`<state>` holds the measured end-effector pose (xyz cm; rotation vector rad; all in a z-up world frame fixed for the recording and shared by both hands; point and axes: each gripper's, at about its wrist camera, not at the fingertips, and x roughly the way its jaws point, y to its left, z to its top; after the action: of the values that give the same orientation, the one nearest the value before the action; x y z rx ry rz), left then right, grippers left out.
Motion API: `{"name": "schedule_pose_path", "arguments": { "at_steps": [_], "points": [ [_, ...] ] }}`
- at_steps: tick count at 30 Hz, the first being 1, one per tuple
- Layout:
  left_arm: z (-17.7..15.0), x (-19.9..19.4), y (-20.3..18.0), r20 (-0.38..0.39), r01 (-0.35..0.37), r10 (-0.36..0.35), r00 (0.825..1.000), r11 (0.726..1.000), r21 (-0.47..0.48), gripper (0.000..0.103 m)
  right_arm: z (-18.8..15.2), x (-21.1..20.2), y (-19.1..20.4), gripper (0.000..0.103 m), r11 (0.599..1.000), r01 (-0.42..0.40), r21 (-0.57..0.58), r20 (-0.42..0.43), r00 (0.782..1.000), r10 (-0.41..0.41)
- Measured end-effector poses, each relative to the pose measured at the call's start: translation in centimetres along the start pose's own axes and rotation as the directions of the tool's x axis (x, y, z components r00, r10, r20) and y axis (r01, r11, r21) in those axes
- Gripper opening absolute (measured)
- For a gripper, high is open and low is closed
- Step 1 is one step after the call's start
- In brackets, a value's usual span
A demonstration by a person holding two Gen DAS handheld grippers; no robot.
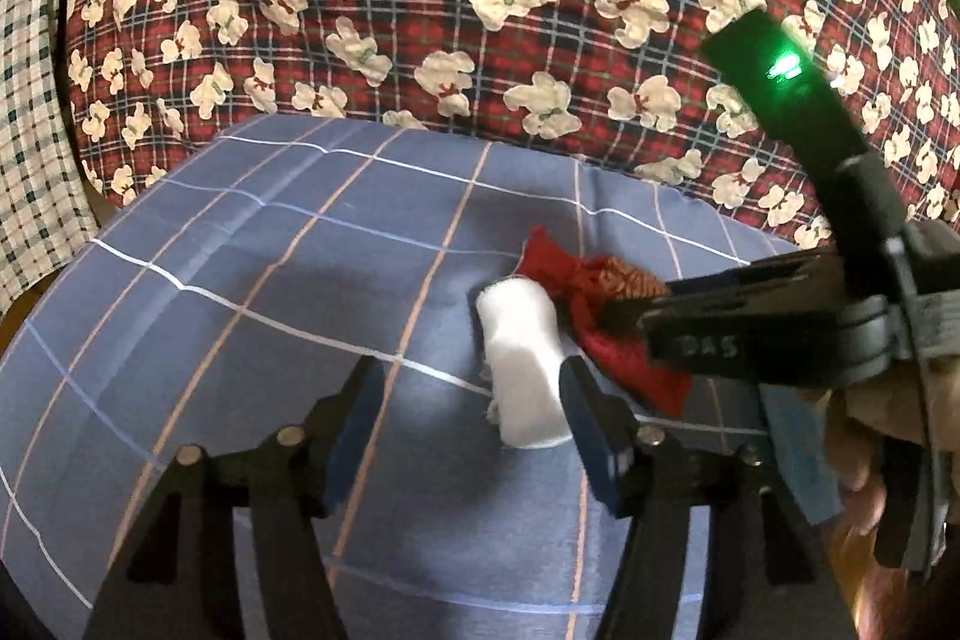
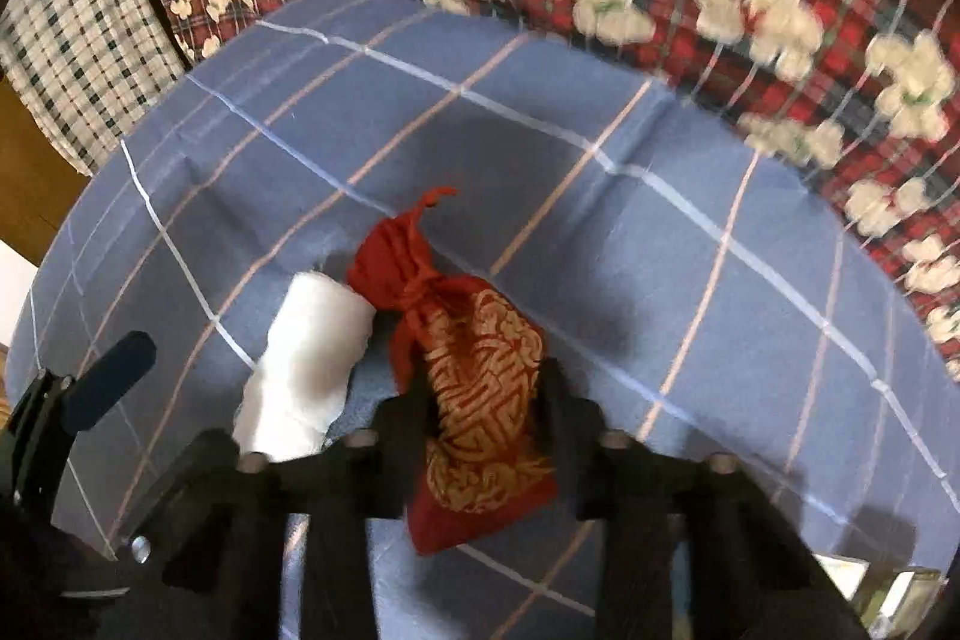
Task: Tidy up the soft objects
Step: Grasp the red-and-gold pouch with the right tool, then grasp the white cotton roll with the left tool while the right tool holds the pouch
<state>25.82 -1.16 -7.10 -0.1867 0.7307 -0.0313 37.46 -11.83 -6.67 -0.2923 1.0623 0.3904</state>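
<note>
My right claw (image 2: 480,400) is clamped on the red pouch (image 2: 474,388); my left claw (image 1: 474,388) sits wide open beside the white roll (image 1: 522,364) on the blue pillow (image 1: 270,280).

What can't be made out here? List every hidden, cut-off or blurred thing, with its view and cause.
- Red drawstring pouch with gold pattern: left wrist view, mostly hidden behind the right gripper.
- White rolled cloth: right wrist view, near end hidden behind gripper linkage.
- Red plaid bear-print blanket: right wrist view, motion-blurred.
- Left gripper: right wrist view, only one finger shows at the left edge.
</note>
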Motion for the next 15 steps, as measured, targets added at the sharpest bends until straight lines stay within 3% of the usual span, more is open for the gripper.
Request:
{"name": "schedule_pose_path", "arguments": {
  "at_steps": [11, 15],
  "points": [
    [-0.2, 0.7, -2.2, -0.001, 0.028, -0.028, 1.000, 0.997, 0.070, 0.062, -3.2, -7.4, -0.7, 0.026, 0.997, -0.051, 0.056, 0.184, 0.982, 0.040],
    [0.4, 2.1, -3.4, -0.036, -0.003, 0.006, 0.999, 0.996, 0.089, 0.063, -5.5, -9.7, -1.7, 0.026, 0.990, -0.087, 0.114, 0.252, 0.966, 0.056]
  ]
}}
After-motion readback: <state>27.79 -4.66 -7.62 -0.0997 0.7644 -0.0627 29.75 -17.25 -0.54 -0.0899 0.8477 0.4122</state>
